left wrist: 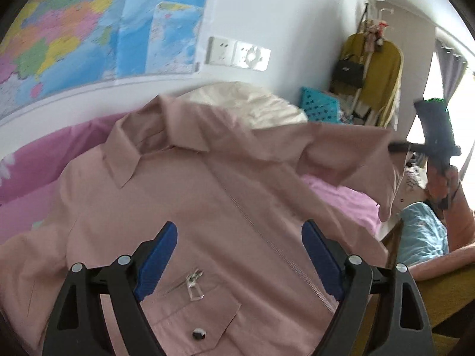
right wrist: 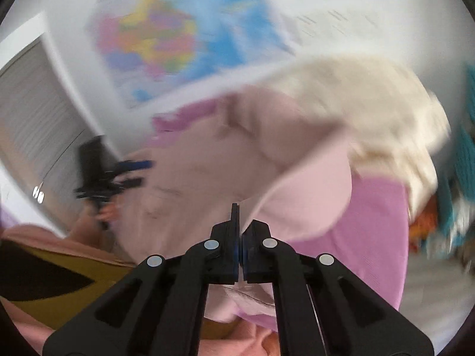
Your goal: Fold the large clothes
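A pale pink jacket (left wrist: 190,207) was spread front-up across a bed covered by a purple-pink sheet (left wrist: 35,166), filling the middle and lower part of the left wrist view. Its collar (left wrist: 142,148) lay toward the upper centre, a zip ran diagonally down the front, and a flapped chest pocket (left wrist: 193,317) with a dark snap was seen at the lower centre. The jacket's sleeve (left wrist: 350,154) was lifted at the right of that frame, where its end was pinched by the right tongs (left wrist: 397,147). In the blurred right wrist view, those right tongs (right wrist: 240,231) were seen closed, with pink fabric caught between the blue pads. The left tongs (left wrist: 239,255) were held wide apart above the jacket's chest, with nothing gripped. A cream pillow (left wrist: 249,103) lay behind the collar. A coloured map (left wrist: 59,29) was pinned on the white wall at the upper left, with wall sockets (left wrist: 237,53) beside it.
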The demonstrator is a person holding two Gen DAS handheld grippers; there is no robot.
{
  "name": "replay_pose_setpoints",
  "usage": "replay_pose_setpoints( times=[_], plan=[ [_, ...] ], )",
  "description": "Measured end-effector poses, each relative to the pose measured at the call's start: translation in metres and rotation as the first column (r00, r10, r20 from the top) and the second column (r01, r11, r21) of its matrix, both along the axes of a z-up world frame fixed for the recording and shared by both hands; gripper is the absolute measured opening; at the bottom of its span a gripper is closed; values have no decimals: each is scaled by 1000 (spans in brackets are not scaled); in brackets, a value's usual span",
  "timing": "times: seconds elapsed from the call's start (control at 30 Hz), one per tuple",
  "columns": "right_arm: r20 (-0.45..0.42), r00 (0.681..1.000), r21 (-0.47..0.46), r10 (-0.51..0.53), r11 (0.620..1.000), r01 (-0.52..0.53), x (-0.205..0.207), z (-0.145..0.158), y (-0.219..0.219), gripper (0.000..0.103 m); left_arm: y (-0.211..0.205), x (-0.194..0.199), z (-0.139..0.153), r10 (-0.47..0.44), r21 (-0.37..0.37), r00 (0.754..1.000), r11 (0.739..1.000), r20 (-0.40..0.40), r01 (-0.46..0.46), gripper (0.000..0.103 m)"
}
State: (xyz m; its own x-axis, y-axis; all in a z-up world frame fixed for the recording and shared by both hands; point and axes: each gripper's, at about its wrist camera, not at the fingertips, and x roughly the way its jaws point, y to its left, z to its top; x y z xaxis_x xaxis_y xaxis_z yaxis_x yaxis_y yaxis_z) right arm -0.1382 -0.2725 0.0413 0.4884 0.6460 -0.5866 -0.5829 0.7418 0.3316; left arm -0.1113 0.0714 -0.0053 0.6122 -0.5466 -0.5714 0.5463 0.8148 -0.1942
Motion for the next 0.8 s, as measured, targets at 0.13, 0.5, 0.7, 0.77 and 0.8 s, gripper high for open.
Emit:
replay_pose_setpoints(
  times=[0.13,0.5,0.7,0.77,0.8],
  plan=[
    [90,988,-55,124,991,-119,6,39,57,2,2,1,10,-37,-47,999,998,22,38,84],
    [-96,921,-57,378,922,-384,130,-13,250,2,61,-13,23,30,-93,995,995,96,-21,89],
    [-262,907,-116,329,922,-368,171,-91,313,33,65,10,-4,61,-22,998,998,1,-61,93],
    [-283,907,-140,312,922,-361,174,-102,317,59,64,24,-17,75,-1,996,997,-42,-75,93],
    [-291,908,-136,302,926,-352,175,-103,313,58,61,33,-24,81,15,994,997,-68,-80,93]
  ],
)
